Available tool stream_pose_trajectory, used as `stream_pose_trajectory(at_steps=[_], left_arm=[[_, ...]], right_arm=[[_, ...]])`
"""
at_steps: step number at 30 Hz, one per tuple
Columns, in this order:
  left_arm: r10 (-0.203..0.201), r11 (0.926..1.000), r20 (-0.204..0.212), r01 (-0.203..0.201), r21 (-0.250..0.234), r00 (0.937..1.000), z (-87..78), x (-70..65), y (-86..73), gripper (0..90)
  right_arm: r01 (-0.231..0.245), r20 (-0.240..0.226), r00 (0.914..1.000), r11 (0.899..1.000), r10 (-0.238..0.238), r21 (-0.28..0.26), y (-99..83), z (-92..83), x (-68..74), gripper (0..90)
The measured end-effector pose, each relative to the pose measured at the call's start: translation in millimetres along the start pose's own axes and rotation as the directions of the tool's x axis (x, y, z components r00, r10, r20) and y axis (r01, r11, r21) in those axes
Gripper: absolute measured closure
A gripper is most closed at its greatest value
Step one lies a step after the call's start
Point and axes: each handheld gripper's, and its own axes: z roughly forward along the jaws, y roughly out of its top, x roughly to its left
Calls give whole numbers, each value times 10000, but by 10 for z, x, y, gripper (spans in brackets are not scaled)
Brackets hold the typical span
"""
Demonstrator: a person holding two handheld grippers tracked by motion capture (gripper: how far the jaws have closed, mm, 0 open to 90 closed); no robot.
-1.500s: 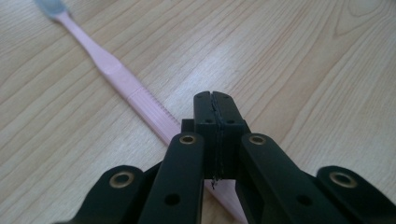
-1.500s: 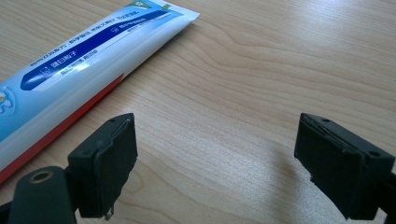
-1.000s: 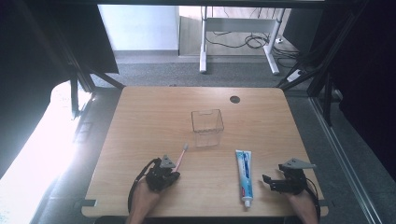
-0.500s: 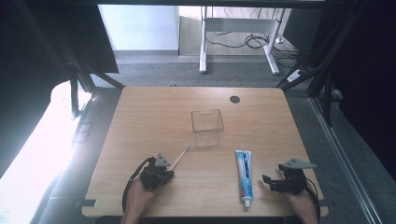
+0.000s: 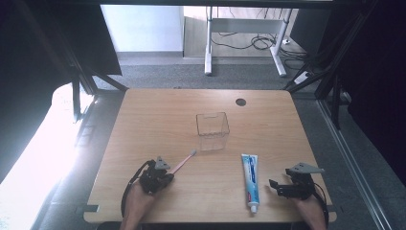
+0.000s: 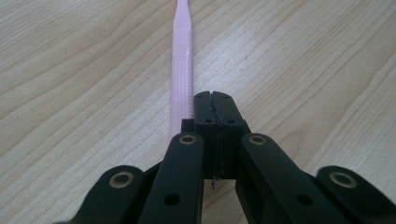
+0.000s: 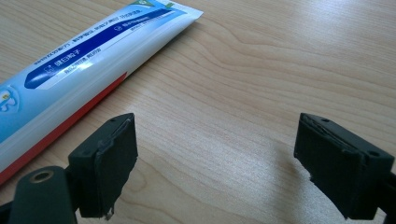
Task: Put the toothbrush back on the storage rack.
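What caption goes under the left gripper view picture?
Closed left gripper resting beside a pink toothbrush handle on the wooden table.

A light wooden rectangular table (image 5: 143,124) is set on grey carpeted floor (image 5: 163,72). Strong glare is cast at the left; white desk legs (image 5: 208,43) are seen far behind.

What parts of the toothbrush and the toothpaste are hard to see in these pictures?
- Toothbrush: in the left gripper view the top edge cuts off its bristle end, and the shut left gripper covers its near end.
- Toothbrush bristles: too small in the high view to make out.
- Toothpaste tube: the left edge of the right gripper view cuts off its cap end.
- Tube lettering: too small and blurred in the high view to read.
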Motion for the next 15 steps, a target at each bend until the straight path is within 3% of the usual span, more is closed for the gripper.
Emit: stream_pose_trajectory(at_steps=[15], left_arm=[[-84, 9999, 321, 86, -62, 9994, -106, 71, 50, 778]], right_arm=[[38, -3, 10000, 10000, -38, -38, 4, 1, 24, 140]])
